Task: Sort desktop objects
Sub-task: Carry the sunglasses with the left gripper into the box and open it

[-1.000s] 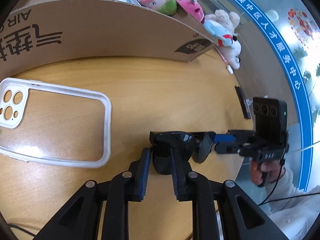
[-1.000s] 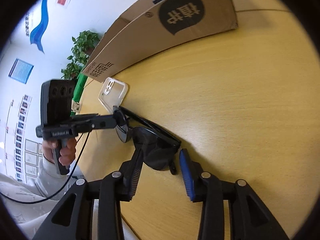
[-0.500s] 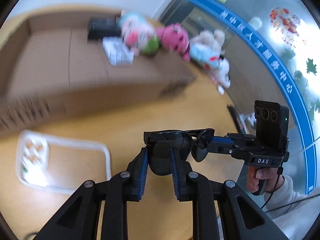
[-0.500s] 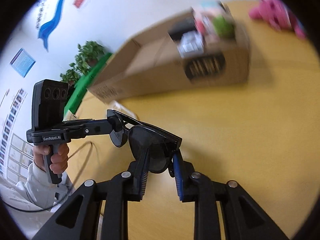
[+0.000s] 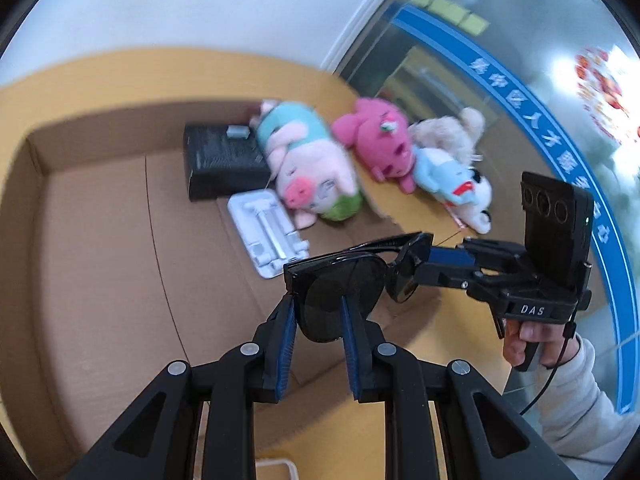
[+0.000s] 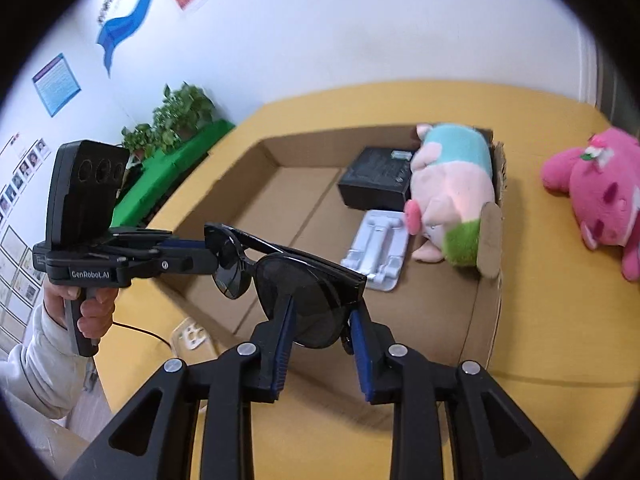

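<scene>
Cardboard box (image 5: 100,264) open below your grippers; inside: black box (image 5: 224,164), white stand (image 5: 266,236), pig plush (image 5: 304,168) against its right wall. Pink plush (image 5: 380,140) and pale blue plush (image 5: 452,180) on yellow table (image 6: 560,320) outside. Both your hands angled down over box. Left gripper (image 5: 318,320) clamped on one lens of sunglasses (image 5: 344,284). Right gripper (image 6: 322,322) around other lens, jaws opening, lens between pads. Sunglasses black, dark lenses, held in air above box, arms folded.
</scene>
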Tool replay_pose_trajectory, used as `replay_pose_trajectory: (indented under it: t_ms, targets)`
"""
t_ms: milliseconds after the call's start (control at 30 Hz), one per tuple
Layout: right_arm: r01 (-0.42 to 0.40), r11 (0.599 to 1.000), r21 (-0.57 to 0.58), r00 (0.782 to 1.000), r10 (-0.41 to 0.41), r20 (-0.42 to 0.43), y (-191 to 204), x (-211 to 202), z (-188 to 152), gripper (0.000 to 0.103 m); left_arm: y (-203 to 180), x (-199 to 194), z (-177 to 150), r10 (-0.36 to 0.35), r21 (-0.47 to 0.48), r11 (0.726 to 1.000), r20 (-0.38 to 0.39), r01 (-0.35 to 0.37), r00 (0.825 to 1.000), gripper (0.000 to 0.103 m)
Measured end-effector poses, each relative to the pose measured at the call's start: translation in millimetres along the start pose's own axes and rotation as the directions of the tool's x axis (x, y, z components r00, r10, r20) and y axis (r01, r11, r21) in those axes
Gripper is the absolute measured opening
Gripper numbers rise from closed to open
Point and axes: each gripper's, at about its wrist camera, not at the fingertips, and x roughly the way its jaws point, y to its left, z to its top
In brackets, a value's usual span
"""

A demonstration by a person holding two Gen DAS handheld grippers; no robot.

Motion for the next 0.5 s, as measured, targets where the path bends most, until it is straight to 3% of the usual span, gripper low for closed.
replay_pose_trajectory:
  t_ms: [133, 300, 500]
  targets:
    - [-0.005, 1.000, 0.030, 0.993, 0.009, -0.117, -33, 40, 10, 0.028, 23, 42, 9, -0.005, -0.064, 0.998, -0.101, -0.002, 0.995, 0.019]
    - [0.001, 0.996, 0.094, 0.969, 0.023, -0.246, -61, 66, 5, 0.029, 31, 79, 10, -0.031, -0.102, 0.995, -0.197, 0.011, 0.980, 0.019]
    - [0.083, 0.995, 0.063, 0.930, -0.054, -0.363, -64, 74, 3, 0.029, 30, 110, 2, -0.061, -0.123, 0.992, -0.300, 0.025, 0.952, 0.019]
